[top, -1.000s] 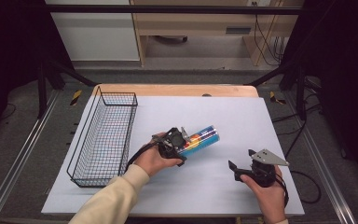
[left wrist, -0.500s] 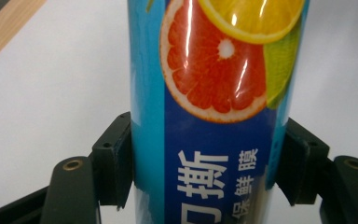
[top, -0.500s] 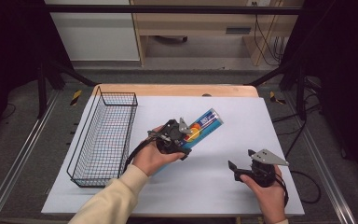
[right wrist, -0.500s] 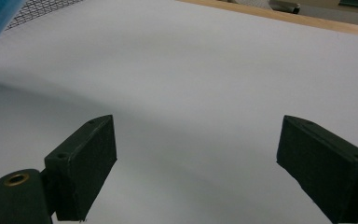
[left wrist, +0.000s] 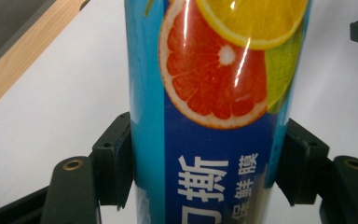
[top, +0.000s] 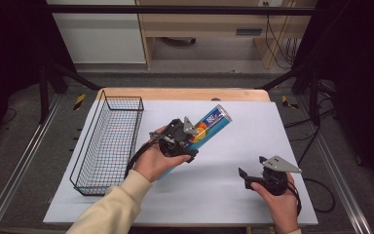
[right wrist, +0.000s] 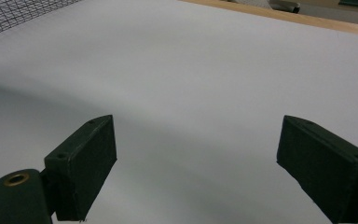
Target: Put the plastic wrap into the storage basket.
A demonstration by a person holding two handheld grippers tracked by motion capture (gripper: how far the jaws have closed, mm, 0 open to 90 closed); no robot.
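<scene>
Already the blue box (top: 209, 127) was gripped by the left gripper (top: 191, 138) and held tilted above the white table (top: 233, 195); the basket (top: 108, 141) stood unfilled, while the right gripper (top: 251, 176) was held wide apart.

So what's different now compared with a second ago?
The left gripper, shut on the blue tube with citrus pictures, has lifted it off the white table sheet and tipped its far end upward; a second ago it lay nearly flat. The grip itself is the same. The right gripper, open and holding nothing, and the wire basket stayed where they were.
</scene>
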